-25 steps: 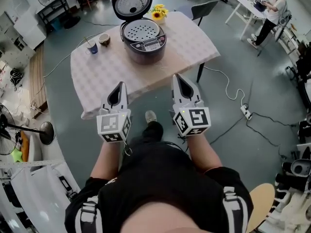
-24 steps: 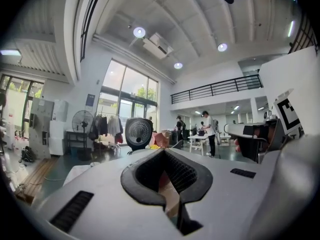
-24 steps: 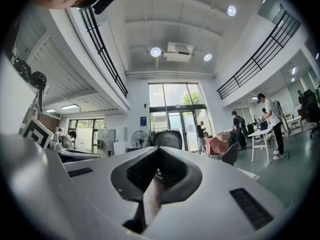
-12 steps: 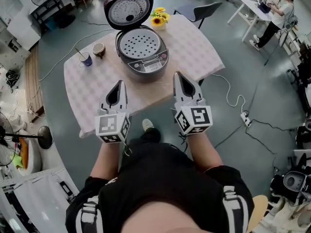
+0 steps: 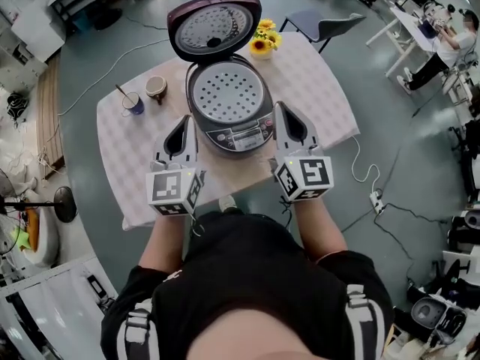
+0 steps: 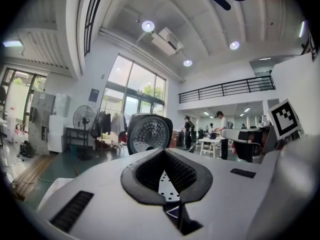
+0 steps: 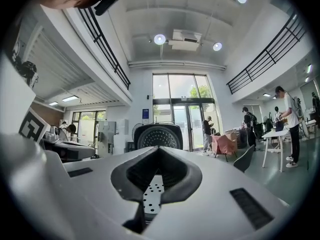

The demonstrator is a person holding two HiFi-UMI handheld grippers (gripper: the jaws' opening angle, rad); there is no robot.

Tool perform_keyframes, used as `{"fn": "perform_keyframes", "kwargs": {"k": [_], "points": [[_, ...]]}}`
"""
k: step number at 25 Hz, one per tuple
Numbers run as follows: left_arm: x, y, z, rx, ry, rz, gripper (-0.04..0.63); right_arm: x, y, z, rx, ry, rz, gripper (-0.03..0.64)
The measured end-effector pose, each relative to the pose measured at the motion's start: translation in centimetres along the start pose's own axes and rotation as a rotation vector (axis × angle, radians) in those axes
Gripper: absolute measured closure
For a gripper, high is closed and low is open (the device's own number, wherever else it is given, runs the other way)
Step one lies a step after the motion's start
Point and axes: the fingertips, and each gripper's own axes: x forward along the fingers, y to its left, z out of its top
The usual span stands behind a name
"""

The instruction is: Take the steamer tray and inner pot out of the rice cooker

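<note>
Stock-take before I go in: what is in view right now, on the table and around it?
Dark purple rice cooker: one, lid raised, middle of table.
Silver perforated steamer tray: one, seated in the cooker.
Yellow flowers: one bunch, far edge, right of the lid.
Blue cup: one, stick in it, table's left.
Brown cup: one, beside the blue cup.
Pale checked table: one, in front of the person.
Grey chair: one, beyond the table.
Left gripper: white, jaws shut, empty, left of cooker.
Right gripper: white, jaws shut, empty, right of cooker.
</note>
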Motion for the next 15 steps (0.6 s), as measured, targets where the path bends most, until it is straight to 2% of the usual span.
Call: {"fn": "perform_keyframes", "kwargs": {"k": [7, 15], "points": [[2.8, 2.2, -0.1, -0.024, 0.021, 0.018, 0.592, 3.7, -1.5, -0.9, -0.001, 0.057, 0.008, 0.617], [2.6, 3.9, -0.9, -0.062, 0.017, 0.096, 0.592, 6.8, -2.1, -1.9, -0.023, 0.08, 0.05, 0.617]]}}
